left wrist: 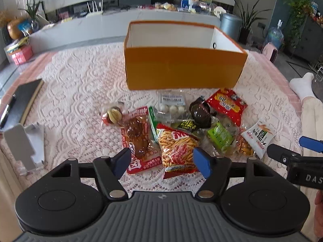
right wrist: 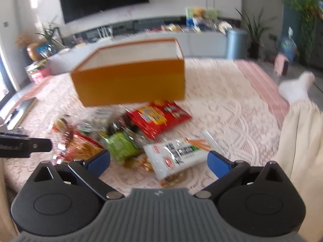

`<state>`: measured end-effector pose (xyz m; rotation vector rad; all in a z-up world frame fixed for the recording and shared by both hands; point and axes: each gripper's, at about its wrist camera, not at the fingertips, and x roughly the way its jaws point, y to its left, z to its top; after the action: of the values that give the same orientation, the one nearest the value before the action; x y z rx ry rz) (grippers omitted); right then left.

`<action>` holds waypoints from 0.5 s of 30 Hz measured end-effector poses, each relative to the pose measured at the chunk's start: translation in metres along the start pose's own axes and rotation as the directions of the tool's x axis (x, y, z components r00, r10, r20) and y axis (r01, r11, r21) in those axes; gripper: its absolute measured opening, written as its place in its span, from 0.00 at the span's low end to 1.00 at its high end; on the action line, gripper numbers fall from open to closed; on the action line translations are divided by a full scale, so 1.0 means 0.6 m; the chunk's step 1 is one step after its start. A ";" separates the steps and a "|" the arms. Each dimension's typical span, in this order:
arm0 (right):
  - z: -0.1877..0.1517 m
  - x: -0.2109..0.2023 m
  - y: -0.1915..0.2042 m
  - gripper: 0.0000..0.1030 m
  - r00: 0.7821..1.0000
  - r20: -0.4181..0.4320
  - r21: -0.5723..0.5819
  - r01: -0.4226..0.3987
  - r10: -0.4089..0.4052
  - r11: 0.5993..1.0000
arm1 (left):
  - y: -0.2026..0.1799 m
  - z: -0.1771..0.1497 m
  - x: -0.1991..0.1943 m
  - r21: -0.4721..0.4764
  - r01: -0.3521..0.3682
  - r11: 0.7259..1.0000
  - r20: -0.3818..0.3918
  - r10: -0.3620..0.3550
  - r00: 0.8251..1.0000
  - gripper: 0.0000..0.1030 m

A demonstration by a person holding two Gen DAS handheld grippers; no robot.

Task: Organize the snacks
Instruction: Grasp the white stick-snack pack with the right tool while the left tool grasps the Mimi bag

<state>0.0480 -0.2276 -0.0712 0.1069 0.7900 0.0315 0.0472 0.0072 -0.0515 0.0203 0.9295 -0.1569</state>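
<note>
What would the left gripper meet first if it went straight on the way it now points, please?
Most likely the orange stick-snack bag, which lies between the open left gripper fingers' line; depth is uncertain.

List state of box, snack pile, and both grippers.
orange box: open-topped, upright, no snacks visible inside
snack pile: loose on the lace cloth, in front of the box
left gripper: open, holding nothing
right gripper: open, holding nothing

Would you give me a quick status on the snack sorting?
Left gripper, right gripper open, empty. Snack pile on cloth; orange box behind, no snacks seen inside. Nothing blocking.
</note>
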 end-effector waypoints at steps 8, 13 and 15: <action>-0.013 0.077 -0.045 0.96 0.991 -0.131 0.124 0.050 -0.033 0.991 | -0.019 0.001 0.057 0.050 0.007 0.999 -0.057 -0.004 0.998 0.85; -0.017 0.112 -0.060 0.96 0.986 -0.166 0.178 0.033 -0.003 0.983 | -0.031 0.004 0.091 0.072 0.013 0.997 -0.083 -0.007 0.996 0.85; -0.017 0.123 -0.069 0.96 0.984 -0.171 0.240 0.004 0.038 0.971 | -0.030 0.007 0.101 0.061 0.019 0.998 -0.084 -0.014 0.996 0.87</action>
<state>0.0923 -0.2630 -0.1350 0.3437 0.9670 -0.0393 0.0835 -0.0188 -0.0966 0.0764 1.0084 -0.2012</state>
